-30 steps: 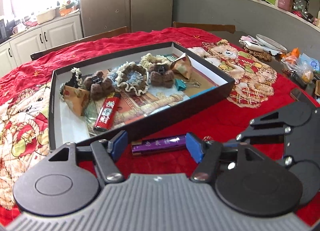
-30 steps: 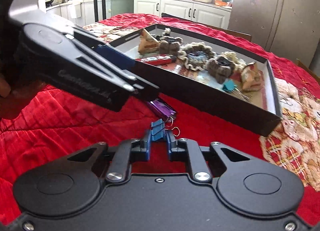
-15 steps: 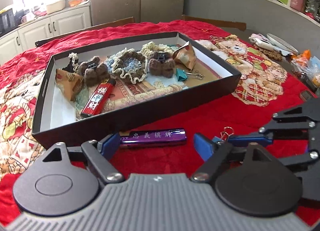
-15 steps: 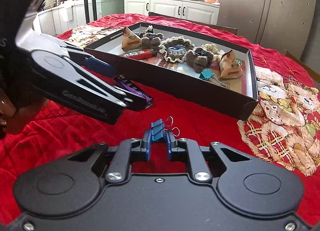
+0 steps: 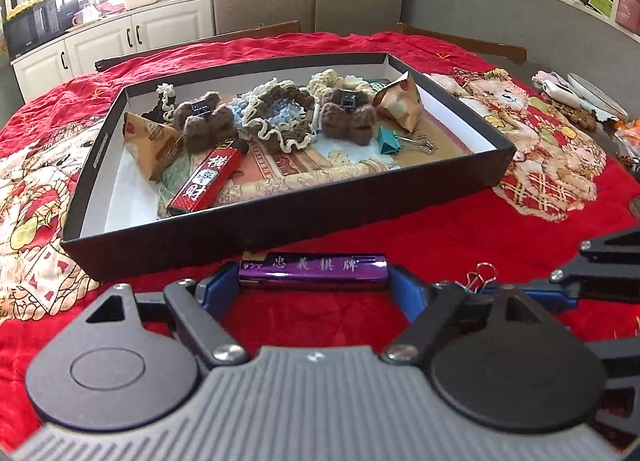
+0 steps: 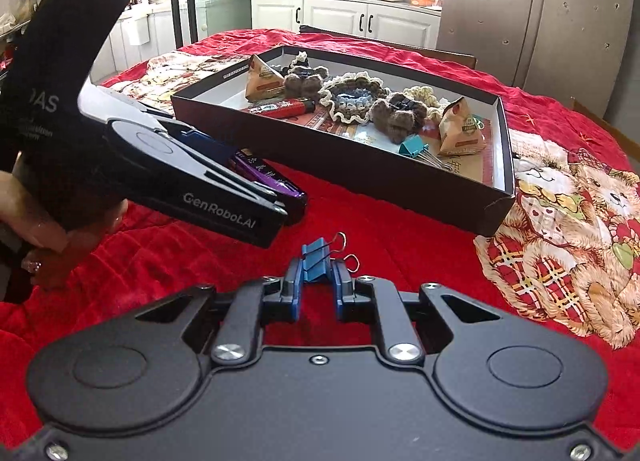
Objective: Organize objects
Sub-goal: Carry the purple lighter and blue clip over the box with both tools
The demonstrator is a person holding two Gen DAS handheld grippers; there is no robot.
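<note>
the left gripper [image 5: 314, 291] is closing endwise on 1 purple lighter [image 5: 313, 266] lying beside the black box [image 5: 280, 217]; the right gripper [image 6: 316, 285] is pinching 1 blue binder clip [image 6: 316, 259]. inside the box: 1 red lighter [image 5: 208, 181], 1 teal binder clip [image 5: 387, 140], 2 brown crocheted clips [image 5: 208, 121].

Count, both wrist views.

Lighters: 2, namely one red lighter [image 5: 207, 177] in the black tray [image 5: 280, 221] and one purple lighter [image 5: 314, 266] on the red cloth [image 5: 420, 229].

Binder clips: 2, namely one teal binder clip [image 5: 387, 140] in the tray and one blue binder clip [image 6: 318, 257] on the cloth.

Triangular paper packets: 2, a left packet [image 5: 150, 139] and a right packet [image 5: 400, 103].

Brown knitted bows: 2, a left bow [image 5: 204, 121] and a right bow [image 5: 348, 117].

Ruffled crochet piece [image 5: 276, 117]: 1.

Trays: 1.
</note>
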